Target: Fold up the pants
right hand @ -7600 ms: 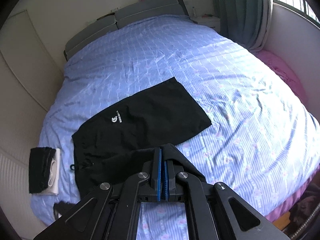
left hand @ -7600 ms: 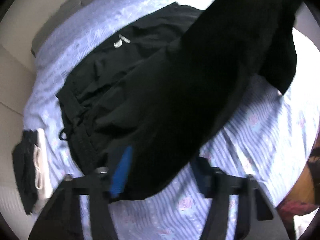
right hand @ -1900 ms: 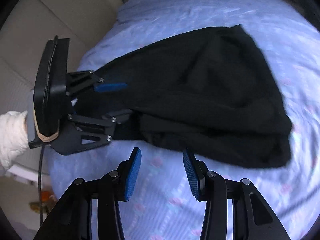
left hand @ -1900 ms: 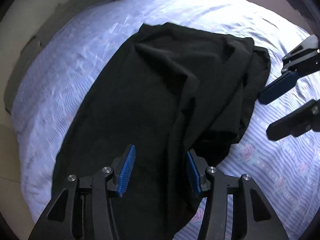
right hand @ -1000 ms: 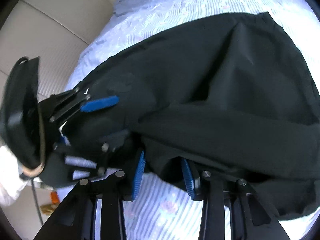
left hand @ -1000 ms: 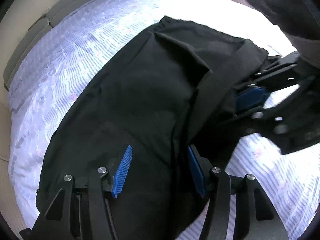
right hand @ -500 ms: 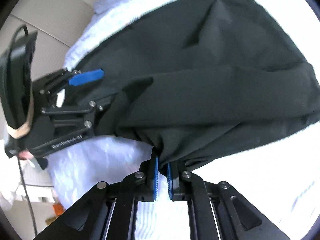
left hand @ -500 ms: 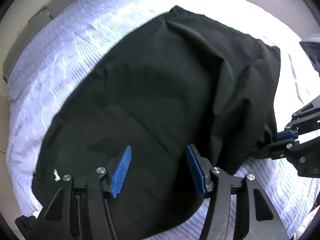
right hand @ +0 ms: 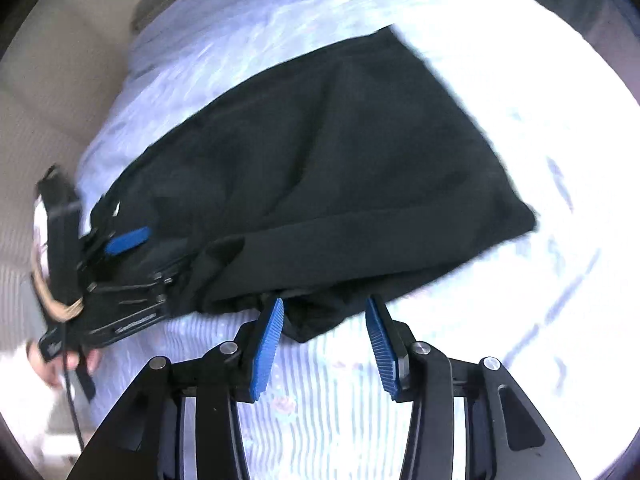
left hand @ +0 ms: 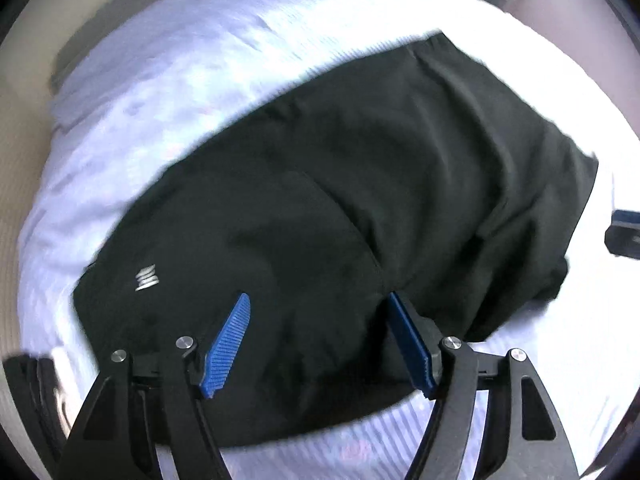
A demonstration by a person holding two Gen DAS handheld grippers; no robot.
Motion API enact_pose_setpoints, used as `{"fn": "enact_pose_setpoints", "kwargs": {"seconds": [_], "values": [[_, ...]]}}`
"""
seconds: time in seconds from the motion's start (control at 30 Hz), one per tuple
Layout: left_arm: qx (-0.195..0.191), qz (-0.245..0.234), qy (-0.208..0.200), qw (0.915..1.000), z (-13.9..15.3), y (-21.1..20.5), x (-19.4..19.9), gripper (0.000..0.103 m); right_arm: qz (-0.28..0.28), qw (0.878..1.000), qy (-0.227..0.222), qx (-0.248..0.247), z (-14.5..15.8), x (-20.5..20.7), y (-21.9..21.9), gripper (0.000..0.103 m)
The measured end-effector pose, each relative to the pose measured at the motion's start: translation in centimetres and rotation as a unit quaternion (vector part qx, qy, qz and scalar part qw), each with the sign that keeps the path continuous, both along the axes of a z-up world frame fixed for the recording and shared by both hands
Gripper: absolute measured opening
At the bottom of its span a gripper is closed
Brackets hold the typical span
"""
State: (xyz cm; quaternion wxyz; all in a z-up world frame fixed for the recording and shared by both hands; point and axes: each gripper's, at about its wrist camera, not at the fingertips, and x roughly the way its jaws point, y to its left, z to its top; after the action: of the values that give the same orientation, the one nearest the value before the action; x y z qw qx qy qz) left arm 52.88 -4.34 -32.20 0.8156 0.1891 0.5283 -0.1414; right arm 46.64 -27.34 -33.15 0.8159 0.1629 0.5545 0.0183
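Note:
Black pants [left hand: 340, 200] lie folded over on the bed, a small white logo [left hand: 147, 278] near their left end. My left gripper [left hand: 318, 320] is open, its blue pads over the near edge of the fabric, holding nothing. In the right wrist view the pants [right hand: 340, 168] spread across the bed, a loose corner hanging toward me. My right gripper [right hand: 324, 320] is open just at that corner, not gripping it. The left gripper [right hand: 120, 248] shows at the left end of the pants there.
The bed has a blue-and-white striped sheet [right hand: 320, 408] with rose prints. A grey headboard [left hand: 92, 48] and beige wall sit behind it. A folded dark and white stack [left hand: 36, 392] lies at the bed's left edge. The other gripper's tip [left hand: 624, 232] shows at far right.
My right gripper has opened and let go of the pants' edge, which it pinched half a second ago. The left gripper stays open and has drawn back slightly; the logo now shows.

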Motion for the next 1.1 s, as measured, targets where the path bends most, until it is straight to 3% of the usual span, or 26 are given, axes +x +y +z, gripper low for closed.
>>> {"fn": "enact_pose_setpoints", "kwargs": {"seconds": [0.17, 0.27, 0.37, 0.57, 0.8, 0.9, 1.03, 1.1], "values": [[-0.032, 0.097, -0.019, 0.9946, 4.0, 5.6, -0.7, 0.071, 0.005, 1.0, -0.01, -0.009, 2.1, 0.9, 1.7, 0.059], [-0.034, 0.152, -0.022, 0.9876, 5.2, 10.5, -0.5, 0.071, 0.016, 1.0, -0.005, -0.007, 2.5, 1.9, 2.9, 0.059], [-0.066, 0.2, -0.014, 0.9775, 5.7, 16.0, 0.1, 0.07, 0.032, 0.999, -0.001, -0.019, 3.0, 3.7, 6.1, 0.059], [-0.124, 0.213, -0.01, 0.9691, 4.8, 21.7, 4.3, 0.061, 0.082, 0.996, -0.005, -0.033, 3.4, 6.2, 12.4, 0.059], [-0.178, 0.238, 0.068, 0.9522, -0.6, 25.1, 10.0, 0.05, 0.12, 0.993, 0.006, -0.017, 2.5, 10.0, 19.9, 0.059], [-0.196, 0.24, 0.102, 0.9453, -2.0, 25.5, 10.8, 0.032, 0.134, 0.991, 0.002, -0.024, 2.7, 10.3, 21.7, 0.059], [-0.225, 0.217, 0.104, 0.9441, -1.5, 25.5, 10.4, 0.024, 0.146, 0.988, -0.002, -0.038, 2.9, 10.1, 22.9, 0.059], [-0.252, 0.216, 0.107, 0.9372, -1.3, 26.0, 10.4, 0.022, 0.147, 0.989, 0.003, -0.036, 2.8, 10.1, 23.1, 0.059]]}}
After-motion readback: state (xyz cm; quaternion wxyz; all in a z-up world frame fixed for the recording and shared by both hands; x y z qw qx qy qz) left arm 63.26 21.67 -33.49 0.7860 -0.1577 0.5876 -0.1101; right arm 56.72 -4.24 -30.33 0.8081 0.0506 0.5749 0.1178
